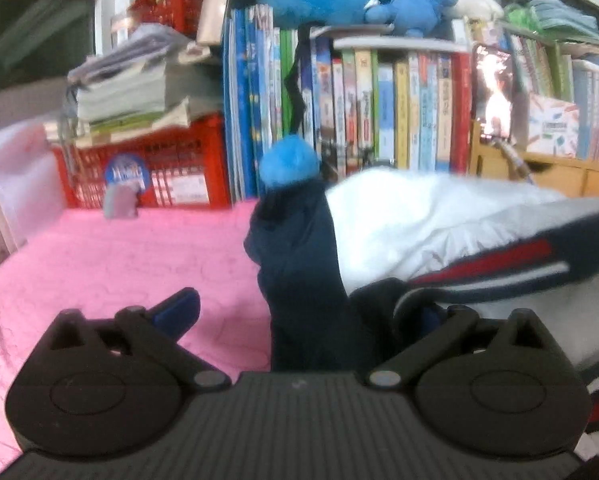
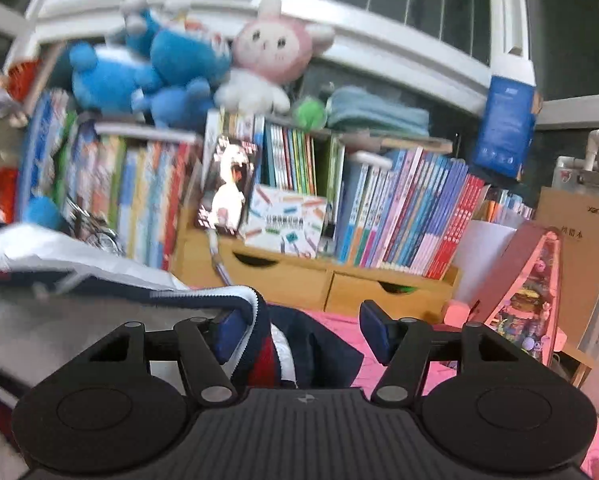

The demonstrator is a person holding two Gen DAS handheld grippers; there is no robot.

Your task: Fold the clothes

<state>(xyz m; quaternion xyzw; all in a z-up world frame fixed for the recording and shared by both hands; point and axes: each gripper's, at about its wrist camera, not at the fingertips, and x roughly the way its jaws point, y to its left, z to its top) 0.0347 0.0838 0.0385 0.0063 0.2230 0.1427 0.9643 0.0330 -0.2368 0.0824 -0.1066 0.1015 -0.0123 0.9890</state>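
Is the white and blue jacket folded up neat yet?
Not yet. The jacket lies bunched in a lumpy heap on the pink blanket, with a dark sleeve sticking up.

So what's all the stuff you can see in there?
jacket: one, white and navy with red stripes, bunched on the blanket, between both grippers' fingers
blanket: one, pink, underneath
crate: one, red, back left
papers: one stack, on the crate
books: many, mixed colours, standing in rows at the back
blue plush toys: a few, atop the books
pink bunny: one, beside them
wooden drawers: two, tan, under the books
left gripper: black, open
right gripper: black, open
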